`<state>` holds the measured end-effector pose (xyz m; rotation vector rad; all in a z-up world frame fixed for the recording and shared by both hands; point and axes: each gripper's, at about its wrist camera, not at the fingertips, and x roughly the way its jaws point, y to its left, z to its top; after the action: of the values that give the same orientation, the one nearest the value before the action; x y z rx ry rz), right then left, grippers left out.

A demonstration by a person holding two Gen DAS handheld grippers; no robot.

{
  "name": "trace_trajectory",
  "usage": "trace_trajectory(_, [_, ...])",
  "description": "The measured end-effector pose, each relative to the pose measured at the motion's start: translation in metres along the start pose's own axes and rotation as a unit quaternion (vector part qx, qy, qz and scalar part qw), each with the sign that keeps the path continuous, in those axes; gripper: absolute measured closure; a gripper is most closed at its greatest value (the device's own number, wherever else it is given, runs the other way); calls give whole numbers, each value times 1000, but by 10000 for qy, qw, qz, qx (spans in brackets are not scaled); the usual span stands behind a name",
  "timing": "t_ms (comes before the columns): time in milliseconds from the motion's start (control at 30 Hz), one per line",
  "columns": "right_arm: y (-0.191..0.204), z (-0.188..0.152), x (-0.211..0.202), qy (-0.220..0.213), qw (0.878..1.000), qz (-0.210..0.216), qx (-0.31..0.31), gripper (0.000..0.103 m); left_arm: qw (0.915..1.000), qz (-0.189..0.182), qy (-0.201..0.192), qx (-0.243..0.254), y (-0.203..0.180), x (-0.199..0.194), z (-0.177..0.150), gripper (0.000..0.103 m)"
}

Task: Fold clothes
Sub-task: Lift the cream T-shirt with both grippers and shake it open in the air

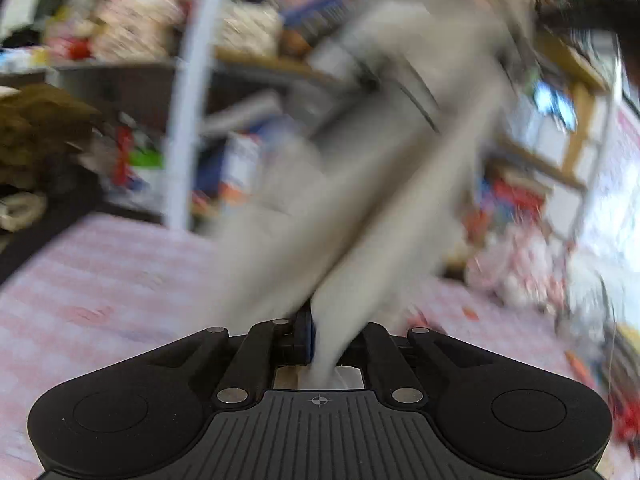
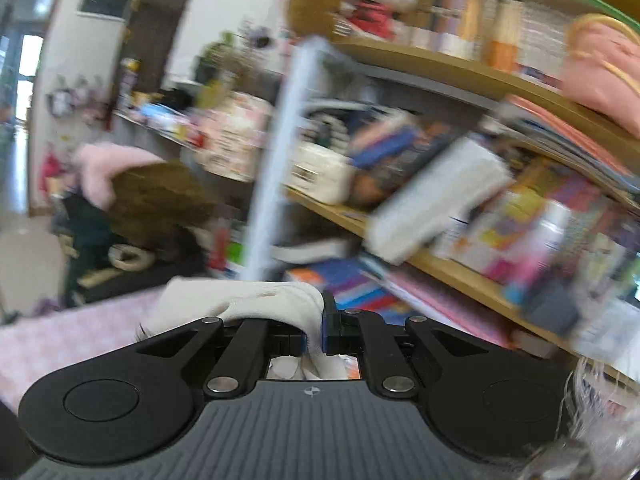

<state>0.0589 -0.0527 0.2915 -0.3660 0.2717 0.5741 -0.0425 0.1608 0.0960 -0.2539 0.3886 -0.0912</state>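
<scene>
2 black two-finger grippers: left [image 1: 316, 336], right [image 2: 323, 330]. 1 pale grey-white cloth garment [image 1: 360, 200]. 1 pink-and-white checked sheet [image 1: 100, 280]. 1 white upright pole [image 1: 192, 92]. Wooden shelf boards [image 2: 460, 72]: 2 visible. Shelf clutter too blurred to count.

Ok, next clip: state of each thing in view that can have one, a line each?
Left tool: shut on the pale garment.
Right tool: shut on the pale garment.
Pale garment: lifted off the bed, stretched up from the left tool, motion-blurred; a bunched edge drapes over the right tool.
Pink checked bedcover: spread flat below.
Shelves: crammed with books and toys.
</scene>
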Motion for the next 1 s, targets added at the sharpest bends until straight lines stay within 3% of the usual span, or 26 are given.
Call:
trace_trajectory(100, [-20, -18, -26, -172, 9995, 59, 259, 96, 9982, -1, -596, -92, 12, -38, 36, 99])
trace_trajectory(200, [-37, -33, -56, -404, 9976, 178, 532, 96, 9923, -39, -1210, 258, 1, -79, 66, 99])
trace_trajectory(267, [-45, -39, -82, -679, 9952, 295, 639, 96, 9849, -52, -1636, 562, -11, -106, 82, 99])
trace_trajectory(400, [-38, -28, -160, -1717, 9827, 621, 298, 96, 9639, -166, -2515, 856, -30, -155, 114, 99])
trace_trajectory(500, [-29, -14, -212, -2354, 9696, 654, -110, 96, 9503, -691, -2946, 738, -31, -180, 138, 98])
trace_trajectory(567, [-28, -7, -238, -2732, 9598, 606, -213, 96, 9447, -1220, -2992, 569, -27, -191, 149, 98])
trace_trajectory(667, [-31, -1, -260, -3127, 9484, 478, -209, 96, 9417, -1917, -2731, 422, -21, -186, 158, 97])
trace_trajectory(733, [-36, 0, -260, -3150, 9484, 340, -150, 96, 9458, -2045, -2474, 488, -18, -172, 155, 96])
trace_trajectory(867, [-47, -3, -207, -2284, 9734, 44, 160, 96, 9760, -1785, -1201, 346, -20, -113, 135, 96])
trace_trajectory(933, [-54, -11, -167, -1682, 9851, -67, 356, 96, 9838, -1701, -498, 251, -21, -78, 121, 97])
trace_trajectory(1000, [-62, -28, -122, -964, 9929, -18, 701, 96, 9858, -1670, 162, 91, -17, -47, 96, 99])
